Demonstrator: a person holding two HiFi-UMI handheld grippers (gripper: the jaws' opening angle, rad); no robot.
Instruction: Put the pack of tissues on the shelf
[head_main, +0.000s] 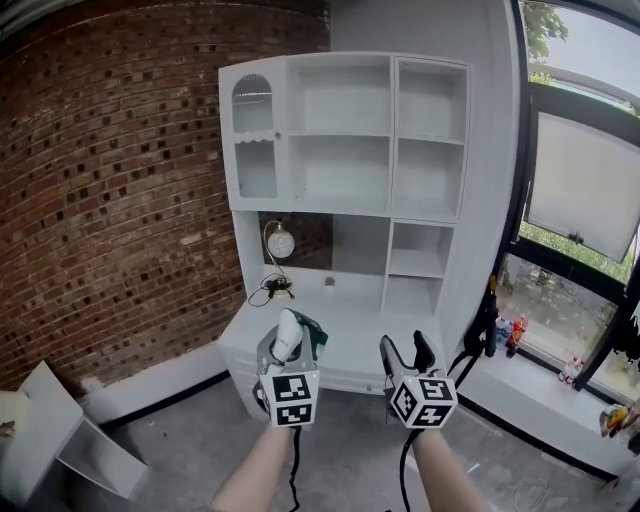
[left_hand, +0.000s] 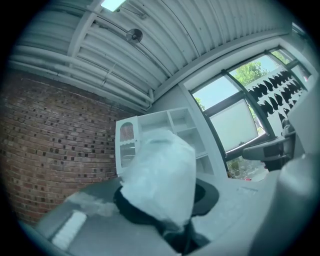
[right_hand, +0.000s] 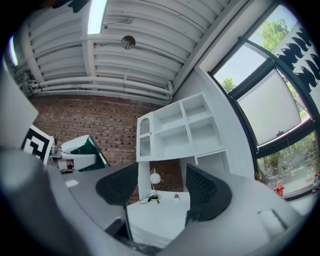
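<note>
Left gripper (head_main: 296, 352) — pinched on the pack of tissues (left_hand: 159, 175), aloft and well apart from the white shelf (head_main: 345, 135) ahead. Right gripper (head_main: 408, 355) — spread, nothing between the jaws. Done, by the look of it: the pick-up. Left: carrying across, setting down in one of the bare compartments, letting go.

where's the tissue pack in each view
Head view: pack, low centre.
Left gripper view: pack fills the centre, between the jaws.
Right gripper view: pack at the left edge.
Shared landmark: white shelf, in all three.
</note>
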